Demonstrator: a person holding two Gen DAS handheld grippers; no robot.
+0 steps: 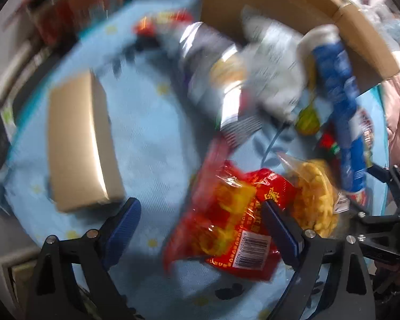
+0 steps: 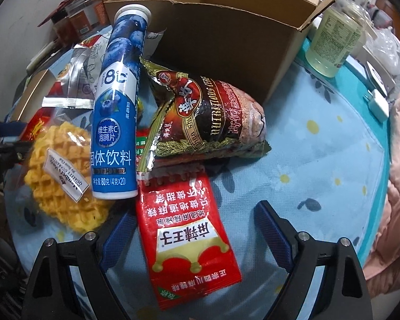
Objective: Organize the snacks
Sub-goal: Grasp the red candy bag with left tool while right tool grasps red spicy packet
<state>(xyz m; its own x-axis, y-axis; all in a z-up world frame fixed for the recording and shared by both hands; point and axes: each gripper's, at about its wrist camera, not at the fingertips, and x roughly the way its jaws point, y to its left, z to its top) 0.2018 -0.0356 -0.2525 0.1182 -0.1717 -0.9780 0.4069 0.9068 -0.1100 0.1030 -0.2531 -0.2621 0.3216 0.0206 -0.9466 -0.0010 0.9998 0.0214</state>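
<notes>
right gripper [image 2: 196, 229] jaws wide around a red sachet [image 2: 189, 242], blue tube [image 2: 117, 112] beside waffle pack [image 2: 61, 170], left gripper [image 1: 200, 213] jaws wide over red snack bag [image 1: 226, 221], cardboard box [image 2: 226, 40] behind

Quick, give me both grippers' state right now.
Left gripper: open, holding nothing; a red snack bag lies between its fingers.
Right gripper: open, holding nothing; a red sauce packet lies between its fingers.

we see a glossy plastic red packet [image 2: 189, 242], a matt cardboard box [image 2: 226, 34], and a soft cloth cover [image 2: 320, 173].
</notes>
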